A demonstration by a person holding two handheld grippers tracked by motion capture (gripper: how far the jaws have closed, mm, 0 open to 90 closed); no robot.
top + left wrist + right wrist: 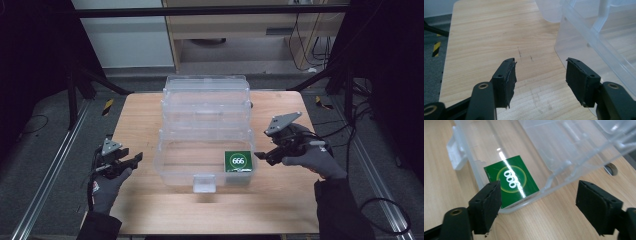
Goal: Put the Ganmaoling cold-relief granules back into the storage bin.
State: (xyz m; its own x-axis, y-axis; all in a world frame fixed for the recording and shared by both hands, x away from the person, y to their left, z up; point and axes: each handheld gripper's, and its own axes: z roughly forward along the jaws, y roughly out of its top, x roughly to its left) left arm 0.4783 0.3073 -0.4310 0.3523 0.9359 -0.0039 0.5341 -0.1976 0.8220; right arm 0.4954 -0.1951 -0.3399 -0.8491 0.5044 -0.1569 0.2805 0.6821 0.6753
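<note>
Where wood shows, glossy square green card (511,180)

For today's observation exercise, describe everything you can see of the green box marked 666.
The green box is small, flat and square-cornered, with a glossy top that catches the light. A pale ring on its top encloses the white figures 666. It lies flat on the floor of the clear plastic case, in the lowest open tray, tucked into the front corner on the person's right, close against the walls there. Nothing lies on it. The right gripper hovers just outside that wall, jaws open, not touching it.
</note>
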